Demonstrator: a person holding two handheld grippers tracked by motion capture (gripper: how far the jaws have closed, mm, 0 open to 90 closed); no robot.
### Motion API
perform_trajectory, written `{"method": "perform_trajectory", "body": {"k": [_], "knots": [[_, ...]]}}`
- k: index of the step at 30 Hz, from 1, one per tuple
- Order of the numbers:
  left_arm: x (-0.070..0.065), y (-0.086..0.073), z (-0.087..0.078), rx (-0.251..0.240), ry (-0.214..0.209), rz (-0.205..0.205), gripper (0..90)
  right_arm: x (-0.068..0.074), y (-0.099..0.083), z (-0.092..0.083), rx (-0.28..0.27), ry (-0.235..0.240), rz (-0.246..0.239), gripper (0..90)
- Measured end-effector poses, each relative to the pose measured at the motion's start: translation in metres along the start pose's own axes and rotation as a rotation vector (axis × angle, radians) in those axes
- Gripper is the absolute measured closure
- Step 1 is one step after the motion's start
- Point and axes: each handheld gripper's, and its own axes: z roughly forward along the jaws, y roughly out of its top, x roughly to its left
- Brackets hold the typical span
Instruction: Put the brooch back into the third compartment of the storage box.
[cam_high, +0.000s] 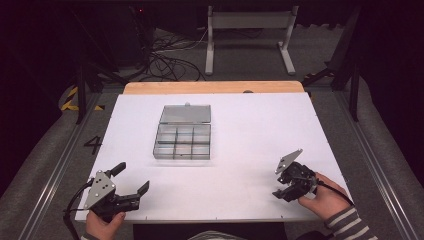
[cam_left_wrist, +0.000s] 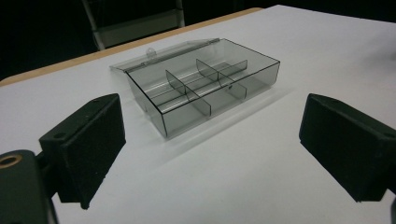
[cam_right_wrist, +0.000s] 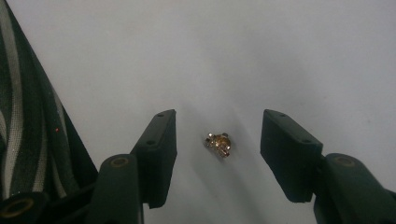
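Lying between spread jaws of right hand-held gripper (cam_right_wrist: 218, 135): tiny metal piece (cam_right_wrist: 218, 143), indistinct; left hand-held gripper (cam_left_wrist: 210, 140) open.

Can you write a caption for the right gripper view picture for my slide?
The open right gripper hovers over a tiny shiny metal piece lying between its jaws on the white table.

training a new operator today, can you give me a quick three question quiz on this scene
1. True or false: the clear grey plastic compartment box has its hinged lid folded open.
2. What lies between the right gripper jaws? A) small shiny metal fitting B) blue cap C) rubber band
3. Fill in: the left gripper jaws stand ____.

Key: 1 true. 2 A, the small shiny metal fitting lies on the white table, untouched. 3 open.
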Motion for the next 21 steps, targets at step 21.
{"method": "perform_trajectory", "body": {"k": [21], "knots": [[0.0000, 0.0001, 0.0001, -0.001, 0.000, 0.001, 7.9, 0.0019, 0.0029, 0.0090, 0.066, -0.014, -0.042, 63.9]]}}
